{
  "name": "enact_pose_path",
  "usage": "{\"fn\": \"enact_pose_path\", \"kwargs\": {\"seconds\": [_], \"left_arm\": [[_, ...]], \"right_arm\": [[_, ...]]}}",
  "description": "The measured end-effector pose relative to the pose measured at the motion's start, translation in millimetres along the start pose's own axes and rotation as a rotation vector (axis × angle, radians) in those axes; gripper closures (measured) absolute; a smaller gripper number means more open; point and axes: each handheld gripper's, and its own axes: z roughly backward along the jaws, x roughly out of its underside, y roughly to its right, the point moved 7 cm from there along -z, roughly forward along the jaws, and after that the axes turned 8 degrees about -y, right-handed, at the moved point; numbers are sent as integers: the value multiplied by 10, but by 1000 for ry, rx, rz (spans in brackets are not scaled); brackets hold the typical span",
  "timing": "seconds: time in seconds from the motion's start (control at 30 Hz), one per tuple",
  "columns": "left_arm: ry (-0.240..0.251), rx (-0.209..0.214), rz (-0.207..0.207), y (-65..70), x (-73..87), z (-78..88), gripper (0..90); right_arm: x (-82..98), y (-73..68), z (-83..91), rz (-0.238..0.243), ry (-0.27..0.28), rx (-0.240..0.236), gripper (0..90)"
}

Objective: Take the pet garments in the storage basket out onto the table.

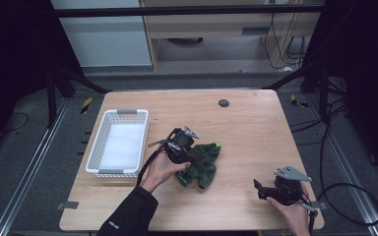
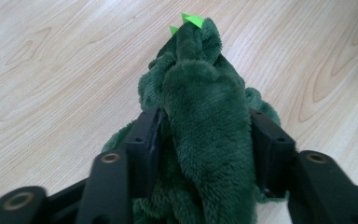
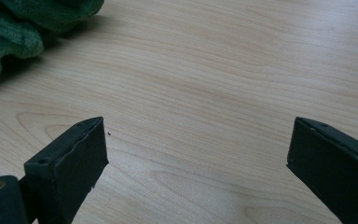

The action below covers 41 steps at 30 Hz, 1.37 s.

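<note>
my left gripper has its jaws around the green plush, pads touching its sides, at mid table beside the basket. my right gripper rests spread wide over bare wood, near the front right corner.

The plush toy is dark green with small bright lime points at one end (like little spikes). The surface is pale wood with wavy grain. The basket is white with grey handles. Each hand-held gripper is black.
</note>
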Motion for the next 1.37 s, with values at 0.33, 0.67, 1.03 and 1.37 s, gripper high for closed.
{"fn": "enact_pose_path", "kwargs": {"seconds": [0.33,0.67,1.03,1.37], "left_arm": [[73,-4,-12,31,116,311,358],[163,-5,31,1,472,603,331],[219,-19,103,-88,1047,678,331],[322,-2,166,-79,1454,700,425]], "right_arm": [[-6,12,10,-10,10,1,41],[-11,5,15,-21,11,1,43],[-12,4,11,-24,15,1,49],[8,-2,10,-28,11,4,46]]}}
